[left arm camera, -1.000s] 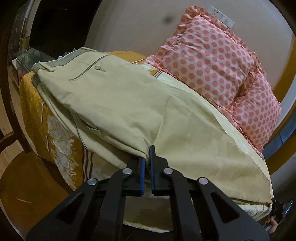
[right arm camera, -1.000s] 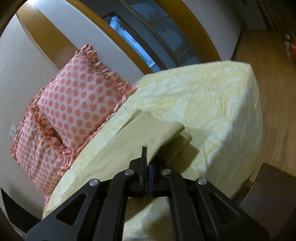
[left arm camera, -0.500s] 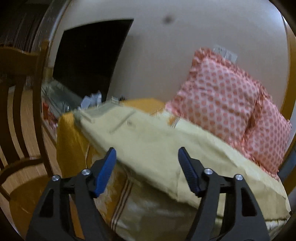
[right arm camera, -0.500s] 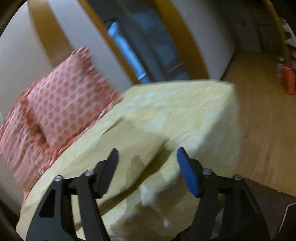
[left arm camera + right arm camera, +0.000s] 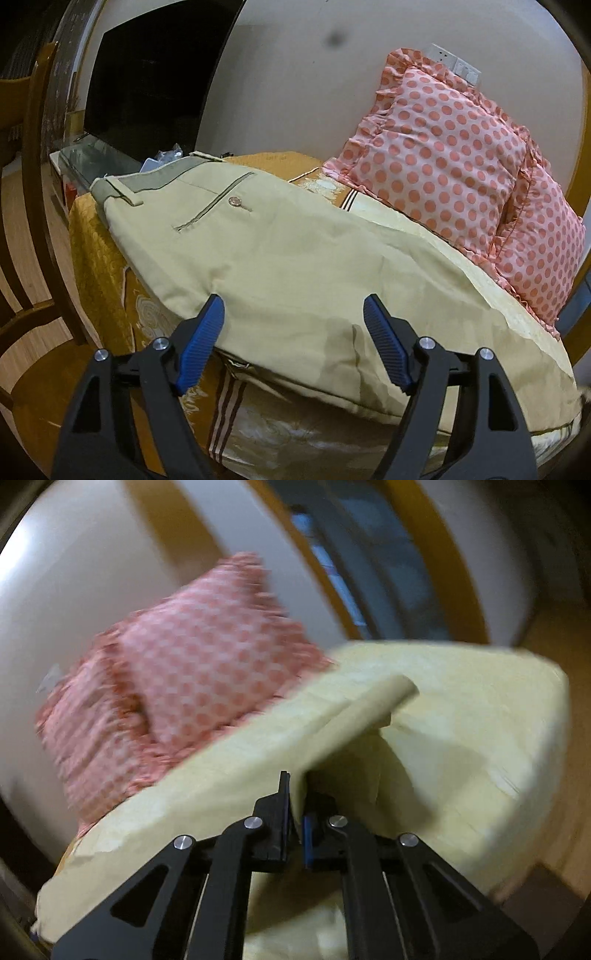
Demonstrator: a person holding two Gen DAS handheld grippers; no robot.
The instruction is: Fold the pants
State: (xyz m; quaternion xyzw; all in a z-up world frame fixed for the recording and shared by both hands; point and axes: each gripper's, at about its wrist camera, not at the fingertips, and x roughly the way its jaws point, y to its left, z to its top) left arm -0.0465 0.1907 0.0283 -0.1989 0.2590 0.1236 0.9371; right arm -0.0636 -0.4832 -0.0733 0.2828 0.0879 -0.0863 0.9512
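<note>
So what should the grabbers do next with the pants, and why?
Probably the left gripper, open with its fingers astride the near edge of the pants, should close on that edge. The right gripper already pinches the leg end, so both could then lift and fold.

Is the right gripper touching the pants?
Touching. Right wrist view: the right gripper has its jaws shut on a fold of the pants.
</note>
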